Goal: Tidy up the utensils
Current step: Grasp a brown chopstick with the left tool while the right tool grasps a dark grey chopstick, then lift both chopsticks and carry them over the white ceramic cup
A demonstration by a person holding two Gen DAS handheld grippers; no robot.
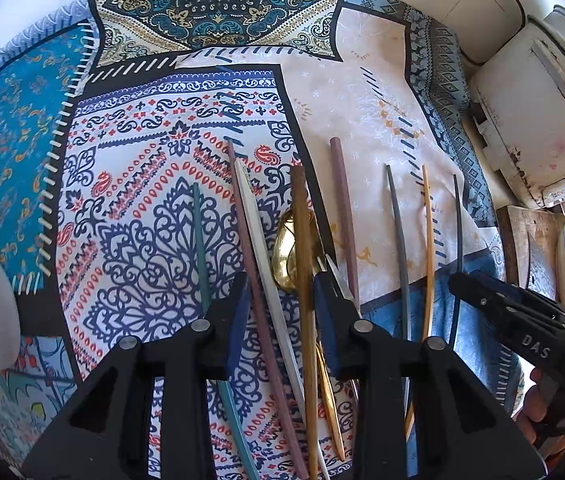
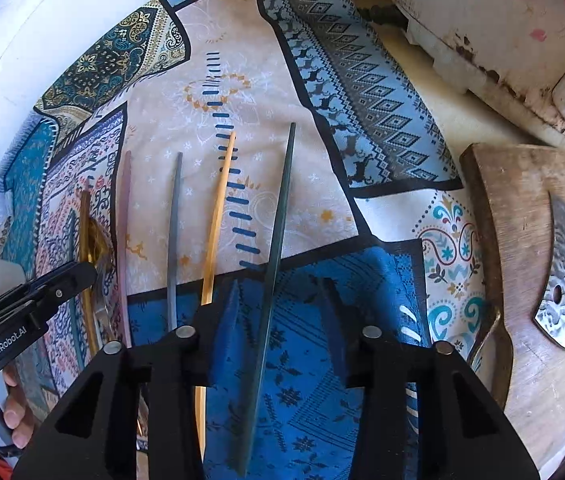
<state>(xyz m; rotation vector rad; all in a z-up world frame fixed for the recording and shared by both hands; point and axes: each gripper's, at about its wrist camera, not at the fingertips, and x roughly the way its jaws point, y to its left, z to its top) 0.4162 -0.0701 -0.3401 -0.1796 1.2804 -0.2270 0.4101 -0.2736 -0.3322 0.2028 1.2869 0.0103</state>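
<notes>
- Between the left gripper's (image 1: 282,296) blue pads, seen from the left wrist, slim handles crowd together: a mauve handle (image 1: 260,320), a white handle (image 1: 270,296) and a wooden-brown handle (image 1: 305,280), all smooth, tapered, matte. Jaws stand narrowly apart around that bundle; whether the pads press on it, I cannot tell.
- Just beyond the jaws, a glossy gold spoon bowl (image 1: 287,252) peeks out under the brown handle.
- Outside the jaws, a teal handle (image 1: 201,248) one side, a grey handle (image 1: 399,240) the other, all on the patterned patchwork cloth (image 1: 130,184).
- Over to the right wrist: the right gripper (image 2: 282,308) straddles one long dark green handle (image 2: 278,240), thin and tapering, lying between the pads, nearer the left one. Jaws partly apart, daylight on both sides.
- Beside the jaws, an amber handle (image 2: 218,208), and a worn wooden board (image 2: 522,240).
</notes>
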